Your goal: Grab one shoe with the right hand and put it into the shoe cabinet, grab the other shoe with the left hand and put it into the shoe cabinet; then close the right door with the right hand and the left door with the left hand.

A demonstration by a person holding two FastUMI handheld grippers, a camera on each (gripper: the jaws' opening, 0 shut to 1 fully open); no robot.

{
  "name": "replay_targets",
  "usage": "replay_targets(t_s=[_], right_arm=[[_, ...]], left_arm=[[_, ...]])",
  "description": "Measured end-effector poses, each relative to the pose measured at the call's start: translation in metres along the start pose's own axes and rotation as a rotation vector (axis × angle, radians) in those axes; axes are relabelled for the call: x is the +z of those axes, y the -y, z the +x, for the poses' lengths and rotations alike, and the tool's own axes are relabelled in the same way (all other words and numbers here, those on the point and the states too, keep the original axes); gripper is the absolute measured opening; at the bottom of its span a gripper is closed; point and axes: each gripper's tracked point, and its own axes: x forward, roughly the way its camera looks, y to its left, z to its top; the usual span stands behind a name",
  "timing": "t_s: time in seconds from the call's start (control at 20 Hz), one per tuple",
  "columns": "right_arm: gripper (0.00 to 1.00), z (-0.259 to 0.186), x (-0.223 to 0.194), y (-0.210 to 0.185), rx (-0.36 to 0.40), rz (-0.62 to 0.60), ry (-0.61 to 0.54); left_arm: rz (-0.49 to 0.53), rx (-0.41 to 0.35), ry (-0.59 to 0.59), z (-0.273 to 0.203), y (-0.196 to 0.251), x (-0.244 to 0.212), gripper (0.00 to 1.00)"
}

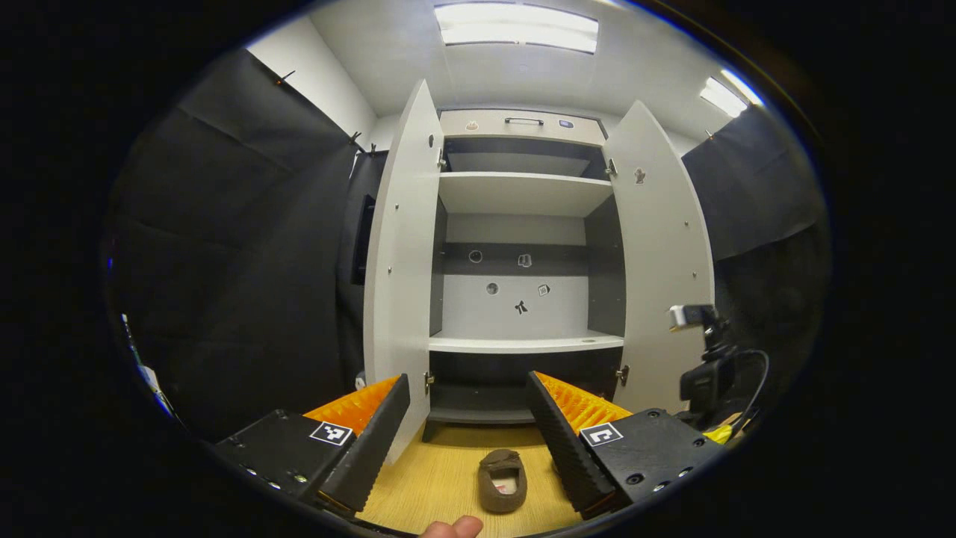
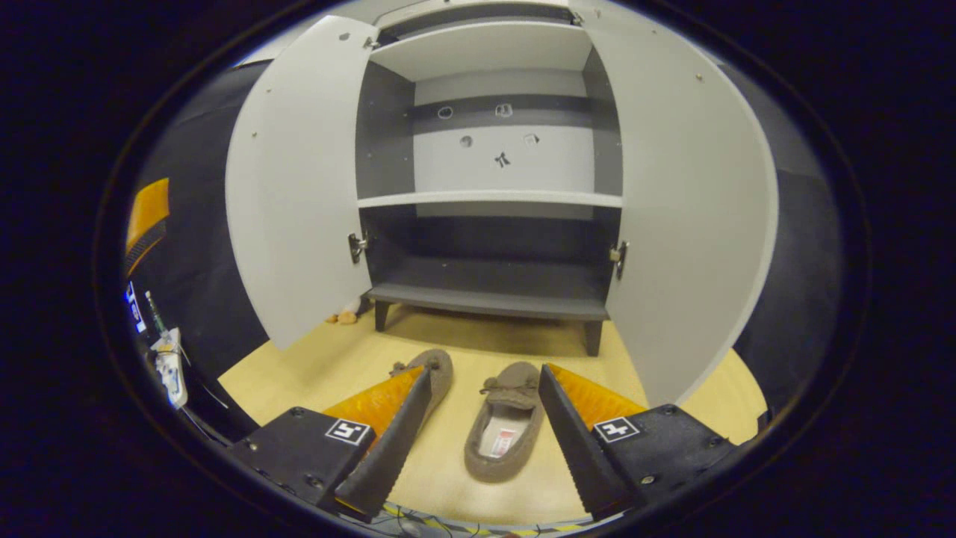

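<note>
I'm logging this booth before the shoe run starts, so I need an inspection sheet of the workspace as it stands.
Surface: light wood floor, bare in front of the cabinet.
Job's things: two brown shoes side by side on the floor, right shoe between the right gripper's fingers, untouched, left shoe partly behind a finger; shoe cabinet with both doors open, shelves bare.
Clutter: small tan bits by the cabinet's left leg.
Grippers: left gripper open, held high, facing the cabinet; right gripper open, low over the shoes.
Cables: black cable on a camera stand at the right.
Surroundings: black cloth walls, ceiling lights on.
</note>
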Motion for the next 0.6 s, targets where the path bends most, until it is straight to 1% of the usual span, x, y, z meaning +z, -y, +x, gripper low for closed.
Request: replay_targets(t_s=[0.15,0.3,0.5,0.55,0.6], right_arm=[[0.88,0.034,-0.028,-0.005,0.014,0.009,-0.099],[0.87,0.056,-0.054,-0.005,0.003,0.0,-0.164],[0.77,0.082,-0.076,-0.004,-0.003,0.016,-0.236],[0.73,0.09,-0.079,-0.002,-0.009,0.014,-0.247],[0.72,0.097,-0.083,0.001,-0.022,0.011,-0.26]], left_arm=[[0.005,0.018,-0.012,0.003,-0.01,-0.005,0.95],[0.002,0.037,-0.019,0.004,-0.017,-0.008,0.94],[0.001,0.056,-0.029,0.006,-0.028,-0.011,0.94],[0.0,0.058,-0.033,0.006,-0.029,-0.013,0.94],[-0.002,0.059,-0.036,0.007,-0.031,-0.014,0.95]])
